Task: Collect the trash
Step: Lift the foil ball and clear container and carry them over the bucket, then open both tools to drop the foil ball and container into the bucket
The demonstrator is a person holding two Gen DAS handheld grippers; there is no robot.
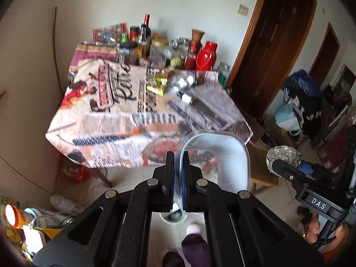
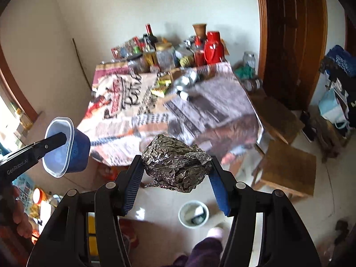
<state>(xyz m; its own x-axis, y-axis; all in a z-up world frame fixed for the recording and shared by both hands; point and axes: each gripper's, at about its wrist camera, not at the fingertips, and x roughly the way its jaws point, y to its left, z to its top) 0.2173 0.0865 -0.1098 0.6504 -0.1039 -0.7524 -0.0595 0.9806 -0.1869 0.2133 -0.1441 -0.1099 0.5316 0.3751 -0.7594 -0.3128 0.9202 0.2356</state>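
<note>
Red thermos [image 1: 205,55] among bottles on newsprint-clothed table [image 1: 106,120]; wooden stool [image 2: 287,166] beside it.

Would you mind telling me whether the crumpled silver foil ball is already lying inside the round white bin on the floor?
No, the crumpled silver foil ball is clamped in the right hand-held gripper, above the round white bin.

**Table and floor: what sits on them**

Table under a newspaper-print cloth [image 2: 213,111]; back edge crowded with a red plastic thermos jug [image 2: 213,47], a dark wine bottle with red cap [image 2: 150,34], a brown clay vase [image 2: 199,29] and glass jars [image 2: 165,57]; mid-cloth: yellow-green snack wrappers [image 2: 162,86], crumpled silver foil pieces [image 2: 185,82]; pale tiled floor [image 2: 160,213] carries a round white waste bin [image 2: 193,214] and a low wooden stool [image 2: 287,169].
</note>
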